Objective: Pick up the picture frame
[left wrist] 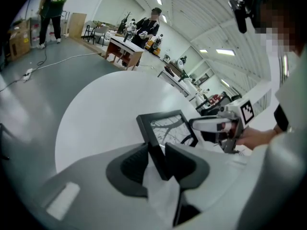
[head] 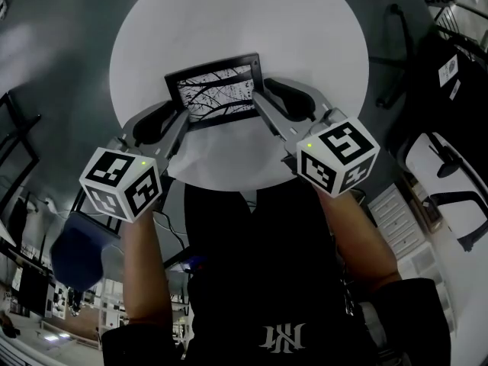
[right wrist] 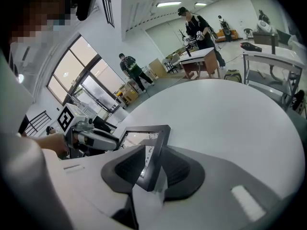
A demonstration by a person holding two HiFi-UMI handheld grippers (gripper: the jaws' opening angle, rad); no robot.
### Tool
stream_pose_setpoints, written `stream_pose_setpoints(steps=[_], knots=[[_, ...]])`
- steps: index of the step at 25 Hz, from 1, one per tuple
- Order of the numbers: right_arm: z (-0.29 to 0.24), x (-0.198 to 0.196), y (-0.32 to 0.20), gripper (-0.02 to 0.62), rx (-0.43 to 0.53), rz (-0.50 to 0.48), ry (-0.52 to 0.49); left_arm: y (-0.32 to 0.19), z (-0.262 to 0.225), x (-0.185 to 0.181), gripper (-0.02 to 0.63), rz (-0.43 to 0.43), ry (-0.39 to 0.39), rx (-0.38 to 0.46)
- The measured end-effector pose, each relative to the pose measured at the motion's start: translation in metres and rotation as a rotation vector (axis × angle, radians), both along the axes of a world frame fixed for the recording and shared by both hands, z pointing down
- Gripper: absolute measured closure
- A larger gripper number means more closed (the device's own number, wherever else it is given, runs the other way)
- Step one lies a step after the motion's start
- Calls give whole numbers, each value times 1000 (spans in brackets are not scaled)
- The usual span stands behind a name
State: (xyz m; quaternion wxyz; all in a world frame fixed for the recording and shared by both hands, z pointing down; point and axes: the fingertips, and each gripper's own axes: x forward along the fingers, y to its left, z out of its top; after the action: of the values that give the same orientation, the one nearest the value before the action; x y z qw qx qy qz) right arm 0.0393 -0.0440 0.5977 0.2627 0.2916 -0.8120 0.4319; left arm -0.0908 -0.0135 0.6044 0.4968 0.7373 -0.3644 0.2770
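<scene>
The picture frame [head: 213, 90] stood tilted up at the near part of the round white table [head: 244, 21], square between the two tongs. The left gripper [left wrist: 158, 159] had its jaws narrowed onto the frame's left edge, pads pressed against both faces. The right gripper [right wrist: 151, 169] gripped the right edge the same way, though there the frame sat skewed between the pads and the contact looked less sure.

1. We see the picture frame [head: 216, 90] with a smooth black border of slight sheen; plastic or painted wood, we cannot tell. Its glazed front is glossy.
2. We find the table [head: 305, 36] white, smooth and matt.
3. We see matt grey plastic on the left gripper [head: 177, 113] and the right gripper [head: 263, 101], with dark, ribbed, rubbery-looking pads [left wrist: 132, 169].
4. We note matt black-and-white print on their marker cubes [head: 122, 183].
</scene>
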Motion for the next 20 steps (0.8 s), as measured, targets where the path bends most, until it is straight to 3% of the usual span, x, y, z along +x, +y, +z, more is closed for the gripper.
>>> stream_pose_setpoints(steps=[20], knots=[[8, -2, -1, 512, 86, -15, 115, 1, 3, 0, 503, -8, -30, -7]])
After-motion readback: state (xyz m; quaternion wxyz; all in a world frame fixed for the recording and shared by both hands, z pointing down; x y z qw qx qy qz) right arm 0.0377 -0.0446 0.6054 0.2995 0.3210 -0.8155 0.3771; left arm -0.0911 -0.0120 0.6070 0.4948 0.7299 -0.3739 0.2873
